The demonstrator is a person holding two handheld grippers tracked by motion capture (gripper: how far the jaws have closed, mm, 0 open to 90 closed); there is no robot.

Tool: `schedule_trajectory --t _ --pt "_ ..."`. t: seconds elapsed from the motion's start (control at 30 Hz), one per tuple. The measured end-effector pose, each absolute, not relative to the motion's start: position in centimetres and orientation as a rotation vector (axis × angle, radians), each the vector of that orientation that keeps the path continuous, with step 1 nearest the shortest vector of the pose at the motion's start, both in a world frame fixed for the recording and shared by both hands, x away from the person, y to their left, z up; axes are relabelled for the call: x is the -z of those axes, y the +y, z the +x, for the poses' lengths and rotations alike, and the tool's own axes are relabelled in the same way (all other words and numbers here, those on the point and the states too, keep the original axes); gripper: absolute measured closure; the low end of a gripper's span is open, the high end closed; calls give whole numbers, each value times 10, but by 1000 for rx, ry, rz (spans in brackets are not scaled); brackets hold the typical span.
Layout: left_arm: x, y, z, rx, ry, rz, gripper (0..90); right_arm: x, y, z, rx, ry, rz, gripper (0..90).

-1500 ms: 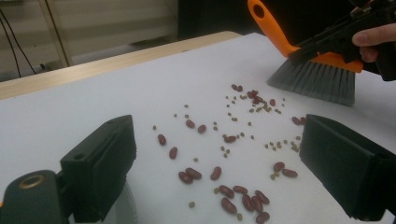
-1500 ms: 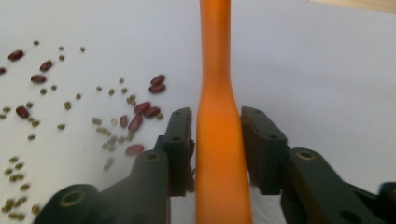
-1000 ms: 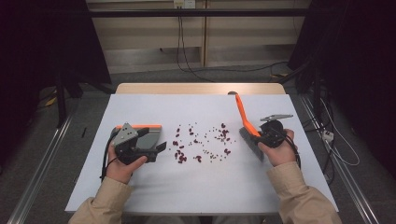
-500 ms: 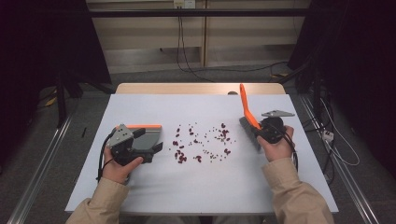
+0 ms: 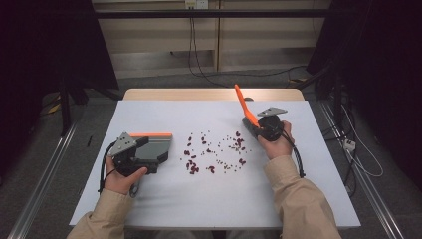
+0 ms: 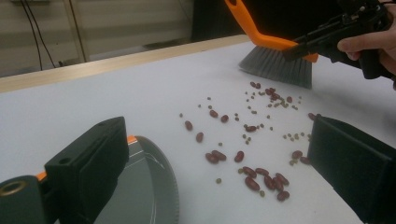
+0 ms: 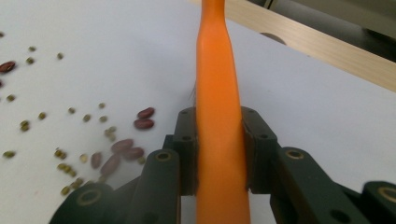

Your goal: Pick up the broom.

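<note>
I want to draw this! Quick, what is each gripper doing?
Left gripper: shut on the grey plastic dustpan with orange edge.
Right gripper: shut on the orange-handled grey brush.

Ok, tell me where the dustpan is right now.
High view: the dustpan lies on the table's left side in the left claw, mouth toward the scattered beans.

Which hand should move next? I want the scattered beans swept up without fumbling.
Right: its gripper grips the orange-handled grey brush beside the red and green beans; the left gripper just steadies the grey dustpan.
</note>
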State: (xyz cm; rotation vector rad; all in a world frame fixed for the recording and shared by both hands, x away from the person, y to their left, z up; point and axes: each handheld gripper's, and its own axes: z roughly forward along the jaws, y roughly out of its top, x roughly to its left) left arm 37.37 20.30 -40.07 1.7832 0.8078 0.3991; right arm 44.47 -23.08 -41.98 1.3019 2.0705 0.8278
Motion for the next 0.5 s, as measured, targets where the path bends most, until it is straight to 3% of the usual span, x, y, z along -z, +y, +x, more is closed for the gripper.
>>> schedule_trajectory --t 0.5 --pt "401 205 371 -406 806 1767 51 417 -206 420 -821 2200 1163 714"
